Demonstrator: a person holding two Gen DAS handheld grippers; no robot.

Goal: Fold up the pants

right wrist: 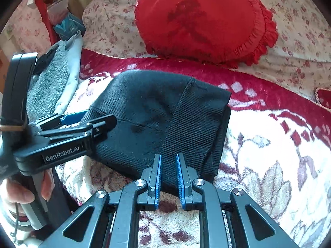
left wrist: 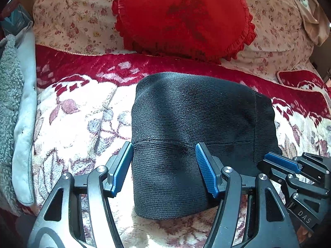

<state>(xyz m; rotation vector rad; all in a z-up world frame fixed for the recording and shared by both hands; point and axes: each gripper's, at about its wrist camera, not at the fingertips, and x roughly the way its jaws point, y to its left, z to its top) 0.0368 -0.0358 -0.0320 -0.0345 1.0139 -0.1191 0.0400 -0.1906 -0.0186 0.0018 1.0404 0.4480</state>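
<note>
A: Where are the pants?

B: The black ribbed knit pants (left wrist: 198, 124) lie folded into a compact block on the plush red-and-cream floral blanket (left wrist: 82, 113), in front of the red heart-shaped ruffled cushion (left wrist: 182, 16). That cushion leans on a cream pillow printed with small red flowers (left wrist: 72, 14).

A: And the left gripper?

B: The left gripper (left wrist: 164, 167) has its blue-padded fingers spread wide, one at the pants' left edge, the other over the cloth. It grips nothing. From the right wrist it (right wrist: 86, 119) shows at the pants' left side, held by a bare hand (right wrist: 18, 194).

A: The right one?

B: The right gripper (right wrist: 168, 173) sits at the near edge of the pants (right wrist: 157, 111), its blue pads drawn close with a narrow gap left. Black cloth shows in that gap, but I cannot tell whether the pads pinch it. In the left view it (left wrist: 283, 163) sits at the pants' right side.

A: Anything else nearby?

B: A grey fleecy garment (right wrist: 49, 82) lies bunched on the blanket's left.
</note>
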